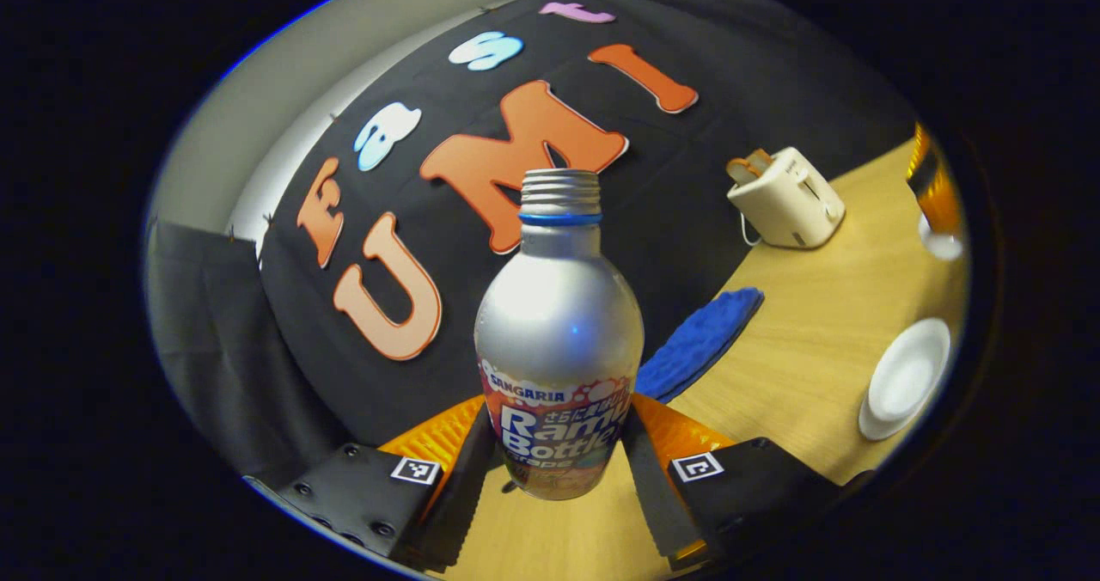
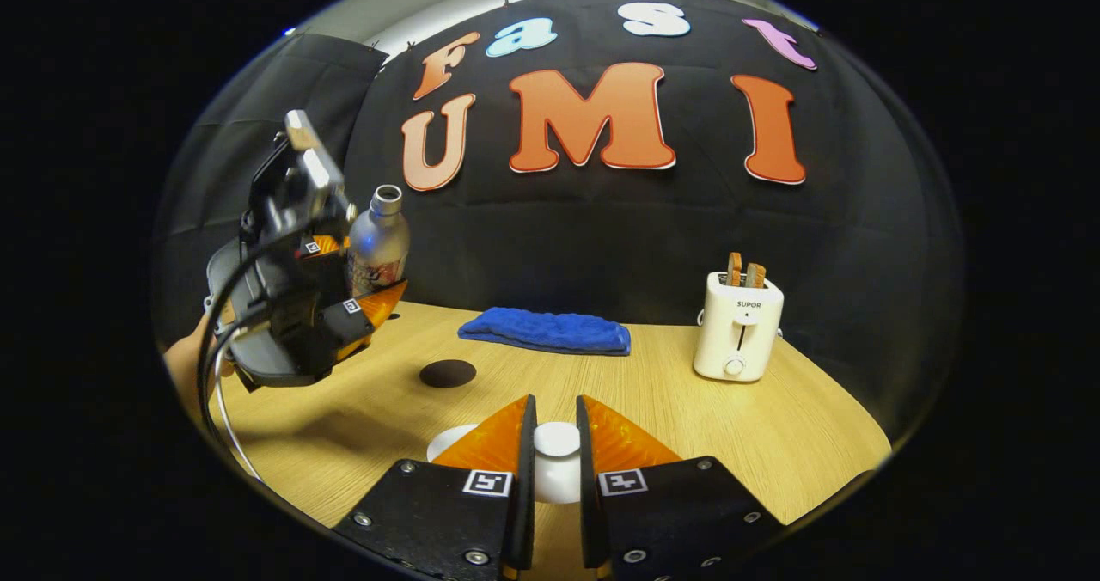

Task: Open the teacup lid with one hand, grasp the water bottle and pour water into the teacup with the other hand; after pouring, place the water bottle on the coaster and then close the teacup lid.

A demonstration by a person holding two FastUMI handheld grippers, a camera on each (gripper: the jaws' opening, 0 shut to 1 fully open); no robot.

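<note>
Bottle [image 1: 559, 340] is sitting upright in the left claw [image 1: 559, 456], squeezed tight and lifted off the counter [image 2: 670, 409], ready for pouring; right claw [image 2: 556, 443] is pinching the teacup lid's knob [image 2: 556, 437]

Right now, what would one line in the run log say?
left gripper: shut on bottle, lifted, uncapped | right gripper: jaws around lid knob | coaster: bare | stage: before pour
</note>
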